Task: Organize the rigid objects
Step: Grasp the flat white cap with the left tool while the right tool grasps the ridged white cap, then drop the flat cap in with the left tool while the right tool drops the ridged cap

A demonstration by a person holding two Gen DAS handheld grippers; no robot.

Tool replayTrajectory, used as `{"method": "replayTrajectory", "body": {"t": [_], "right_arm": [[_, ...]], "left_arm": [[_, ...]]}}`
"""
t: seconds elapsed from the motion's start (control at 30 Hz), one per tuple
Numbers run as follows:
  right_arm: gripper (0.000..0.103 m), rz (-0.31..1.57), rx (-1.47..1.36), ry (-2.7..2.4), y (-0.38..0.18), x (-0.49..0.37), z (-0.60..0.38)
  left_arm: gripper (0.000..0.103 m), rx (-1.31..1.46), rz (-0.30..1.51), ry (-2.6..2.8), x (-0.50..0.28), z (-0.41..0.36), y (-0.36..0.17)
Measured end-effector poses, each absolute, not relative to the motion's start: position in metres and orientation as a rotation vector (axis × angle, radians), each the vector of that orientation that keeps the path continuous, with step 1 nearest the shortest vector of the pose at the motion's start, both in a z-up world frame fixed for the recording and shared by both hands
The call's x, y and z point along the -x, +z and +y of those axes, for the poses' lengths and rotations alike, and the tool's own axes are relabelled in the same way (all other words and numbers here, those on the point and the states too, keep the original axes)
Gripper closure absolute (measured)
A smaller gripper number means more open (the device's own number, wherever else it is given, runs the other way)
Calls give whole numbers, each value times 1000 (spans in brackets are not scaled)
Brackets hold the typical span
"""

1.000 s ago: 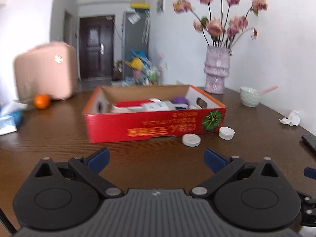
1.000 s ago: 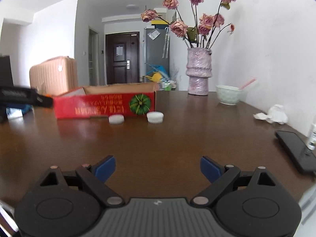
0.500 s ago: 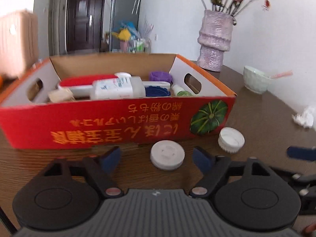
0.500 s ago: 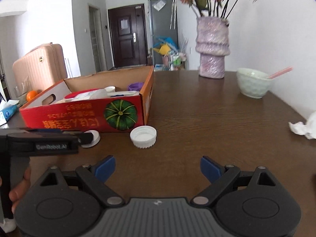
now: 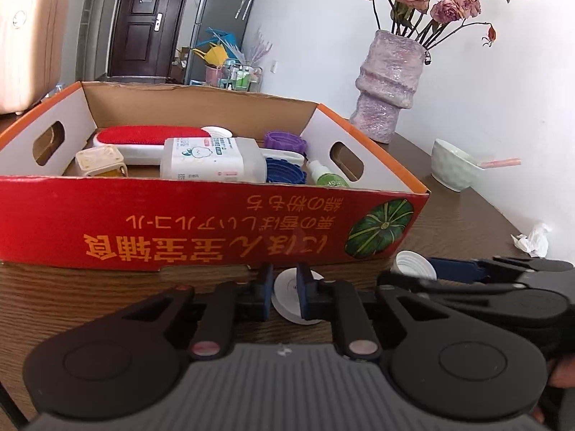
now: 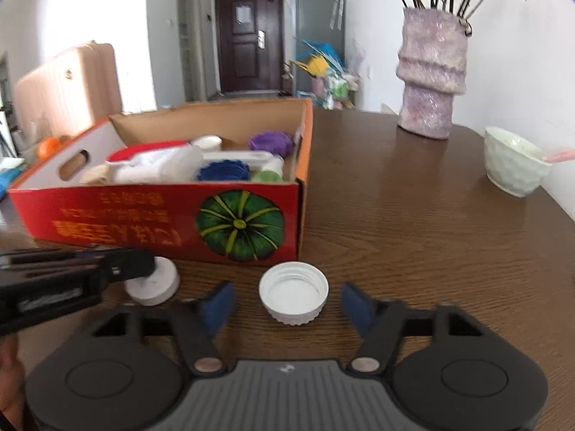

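I count two white caps: my left gripper (image 5: 284, 292) has just clamped the flat cap (image 5: 287, 296), tilted; my right gripper (image 6: 287, 305) has been closing around the ribbed cap (image 6: 293, 298), not touching.

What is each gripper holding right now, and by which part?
The left gripper is shut on the flat white lid, pinched across its rim. The right gripper holds nothing: its jaws have just been closing around the ribbed white cap, pads not touching.

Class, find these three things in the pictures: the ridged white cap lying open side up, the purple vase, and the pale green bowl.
ridged white cap (image 6: 293, 298), right wrist view, on its hollow inside.
purple vase (image 6: 431, 72), right wrist view, on its wide upper body.
pale green bowl (image 6: 514, 168), right wrist view, on its outer wall.
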State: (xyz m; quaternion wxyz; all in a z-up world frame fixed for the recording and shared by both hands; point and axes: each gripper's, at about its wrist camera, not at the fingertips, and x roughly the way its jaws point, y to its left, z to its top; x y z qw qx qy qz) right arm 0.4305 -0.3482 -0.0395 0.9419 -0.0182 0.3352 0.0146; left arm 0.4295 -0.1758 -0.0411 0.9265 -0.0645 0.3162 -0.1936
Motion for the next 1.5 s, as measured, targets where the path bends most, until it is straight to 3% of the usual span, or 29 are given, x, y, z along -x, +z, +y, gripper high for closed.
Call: {"method": "replayTrajectory", "body": {"t": [0.07, 0.1, 0.2, 0.27, 0.33, 0.53, 0.63, 0.67, 0.73, 1.13, 1.5], "right_arm": [[63, 690, 34, 55, -38, -431, -347], [63, 690, 34, 65, -38, -431, -346], [64, 658, 17, 64, -40, -425, -348], [64, 621, -10, 66, -39, -417, -350], [63, 603, -28, 65, -39, -413, -352], [63, 566, -61, 57, -35, -406, -360], [63, 556, -45, 62, -33, -403, -358], [63, 554, -43, 63, -33, -403, -357], [63, 553, -52, 80, -32, -402, -358], [63, 566, -96, 152, -33, -399, -359], [63, 478, -103, 207, -22, -318, -331]], "left_arm": [[86, 134, 649, -396, -430, -176, -41], [82, 133, 649, -394, -430, -176, -41], [61, 135, 645, -385, -430, -177, -41], [39, 149, 638, -376, -429, -175, -40], [31, 171, 631, -374, -430, -173, -39], [33, 122, 650, -416, -430, -182, -40], [47, 58, 651, -437, -425, -191, -40], [57, 51, 651, -441, -425, -192, -40], [63, 35, 651, -432, -424, -195, -40], [64, 10, 663, -427, -422, -186, -37], [64, 145, 593, -271, -348, -83, -1]]}}
